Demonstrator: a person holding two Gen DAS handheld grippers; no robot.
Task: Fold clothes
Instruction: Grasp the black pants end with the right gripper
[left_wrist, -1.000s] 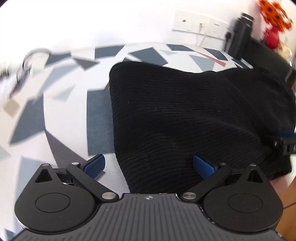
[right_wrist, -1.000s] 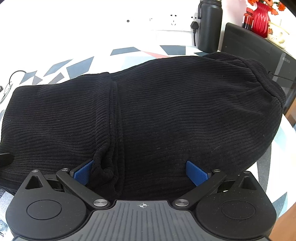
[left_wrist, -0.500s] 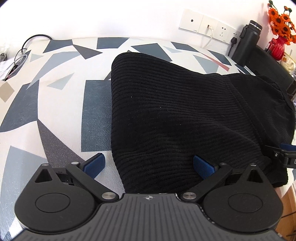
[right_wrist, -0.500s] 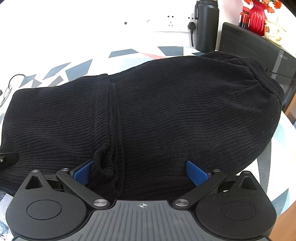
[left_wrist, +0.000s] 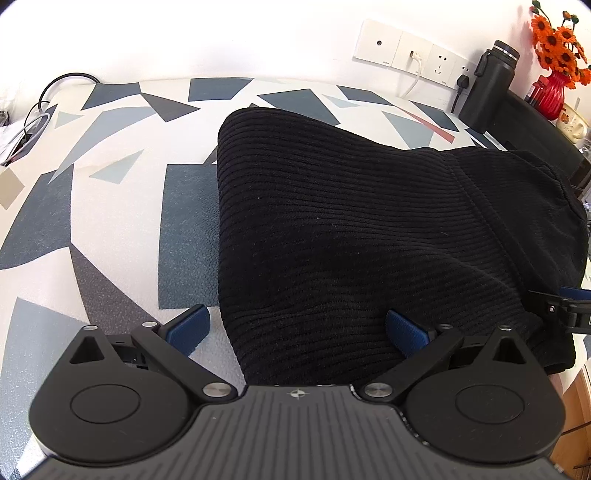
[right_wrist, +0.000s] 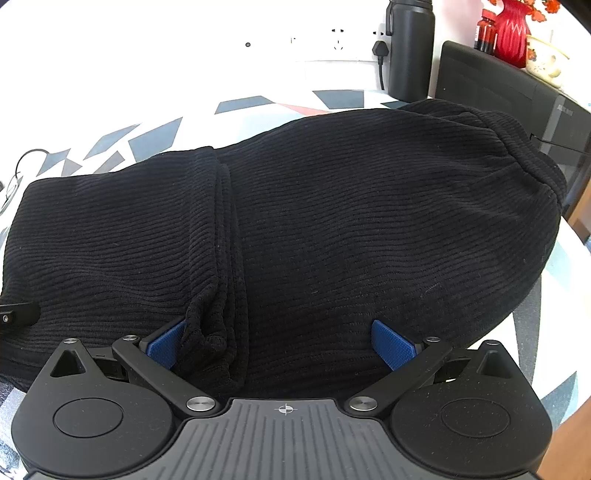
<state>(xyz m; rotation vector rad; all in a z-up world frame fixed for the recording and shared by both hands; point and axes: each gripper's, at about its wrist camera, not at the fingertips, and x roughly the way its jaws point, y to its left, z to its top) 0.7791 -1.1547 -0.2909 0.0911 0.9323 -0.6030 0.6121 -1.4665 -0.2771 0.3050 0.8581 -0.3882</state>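
A bright white wall (left_wrist: 258, 40) carries a row of sockets (left_wrist: 413, 55) — below it, the bench (left_wrist: 110, 206) wears a grey-and-white geometric cover.

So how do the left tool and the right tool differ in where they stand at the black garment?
The left tool straddles the black garment edge, one finger over the patterned cloth; the right tool has both fingers on fabric. The right one faces a bunched fold; the left faces smooth knit. Both are open.
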